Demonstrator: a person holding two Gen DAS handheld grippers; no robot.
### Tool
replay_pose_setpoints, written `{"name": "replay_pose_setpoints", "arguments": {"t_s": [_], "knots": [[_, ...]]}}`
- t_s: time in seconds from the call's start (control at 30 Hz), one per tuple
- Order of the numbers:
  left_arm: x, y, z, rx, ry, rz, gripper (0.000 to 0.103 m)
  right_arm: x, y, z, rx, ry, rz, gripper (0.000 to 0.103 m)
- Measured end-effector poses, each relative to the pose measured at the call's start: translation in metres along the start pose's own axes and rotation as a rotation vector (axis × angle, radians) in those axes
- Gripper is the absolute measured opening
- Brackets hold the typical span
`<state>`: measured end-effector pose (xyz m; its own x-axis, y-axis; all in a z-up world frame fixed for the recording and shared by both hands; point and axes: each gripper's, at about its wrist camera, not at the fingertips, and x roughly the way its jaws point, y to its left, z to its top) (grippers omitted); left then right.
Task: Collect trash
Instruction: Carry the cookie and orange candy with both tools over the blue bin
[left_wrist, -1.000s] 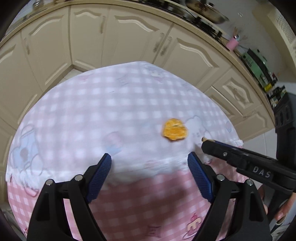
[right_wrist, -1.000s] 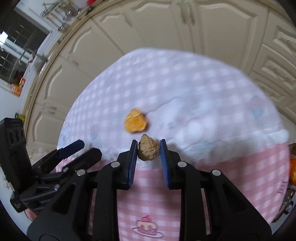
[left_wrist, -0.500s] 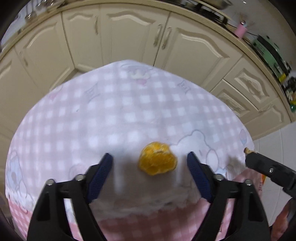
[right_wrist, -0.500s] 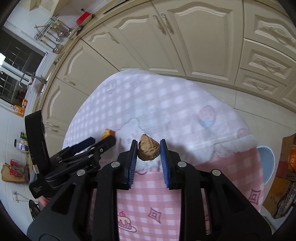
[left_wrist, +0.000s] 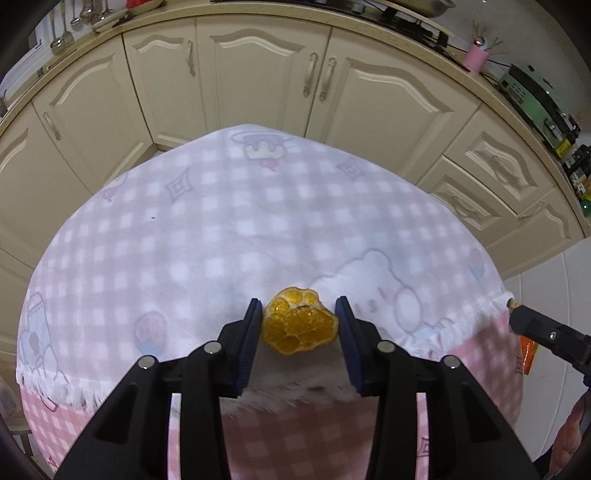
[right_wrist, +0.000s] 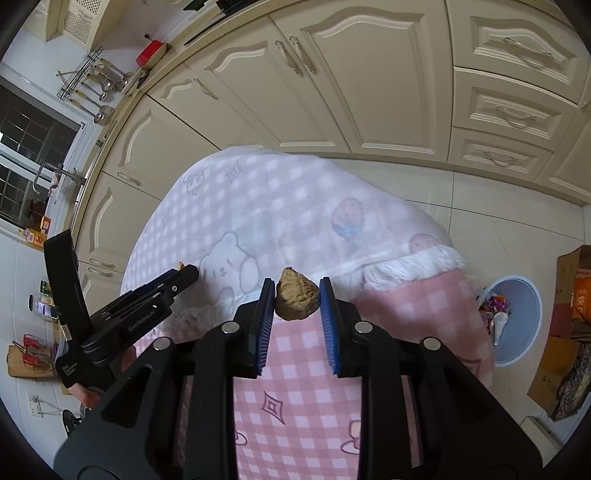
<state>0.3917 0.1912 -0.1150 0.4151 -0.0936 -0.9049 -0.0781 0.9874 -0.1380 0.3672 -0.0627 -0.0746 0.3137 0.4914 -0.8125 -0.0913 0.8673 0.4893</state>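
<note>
Left claw (left_wrist: 298, 320) just been closing, orange peel (left_wrist: 300, 325) sat right between the pads on the worktop (left_wrist: 207, 236), maybe touching. Right claw (right_wrist: 297, 297) clamped on a walnut (right_wrist: 296, 299), off the near edge.

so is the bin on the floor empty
No, the pale blue bin beside the draped table already holds crumpled wrappers.

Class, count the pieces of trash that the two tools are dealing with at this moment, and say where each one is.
2. The orange piece lies on the tablecloth between the left tool's closing fingers. The walnut shell is clamped in the right tool. More may be hidden.
</note>
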Motion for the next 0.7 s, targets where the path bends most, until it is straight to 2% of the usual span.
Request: {"name": "replay_pose_setpoints", "arguments": {"t_s": [0.17,0.27,0.4,0.53,0.6,0.7], "knots": [[-0.006,-0.037,-0.011,0.059,0.002,-0.031,0.040,-0.016,-0.020,-0.007,0.028,-0.018,-0.006,0.025],[-0.013,-0.060,-0.018,0.093,-0.010,-0.034,0.040,-0.031,-0.042,-0.014,0.063,-0.035,-0.008,0.025],[-0.022,-0.098,-0.025,0.145,-0.014,-0.079,0.040,-0.049,-0.075,-0.023,0.111,-0.056,-0.025,0.025],[-0.027,-0.153,-0.032,0.232,-0.012,-0.133,0.040,-0.069,-0.115,-0.032,0.177,-0.080,-0.038,0.025],[-0.027,-0.185,-0.038,0.282,0.007,-0.191,0.040,-0.079,-0.141,-0.037,0.219,-0.094,-0.048,0.025],[-0.021,-0.229,-0.048,0.346,0.033,-0.225,0.040,-0.092,-0.183,-0.047,0.293,-0.110,-0.064,0.025]]}}
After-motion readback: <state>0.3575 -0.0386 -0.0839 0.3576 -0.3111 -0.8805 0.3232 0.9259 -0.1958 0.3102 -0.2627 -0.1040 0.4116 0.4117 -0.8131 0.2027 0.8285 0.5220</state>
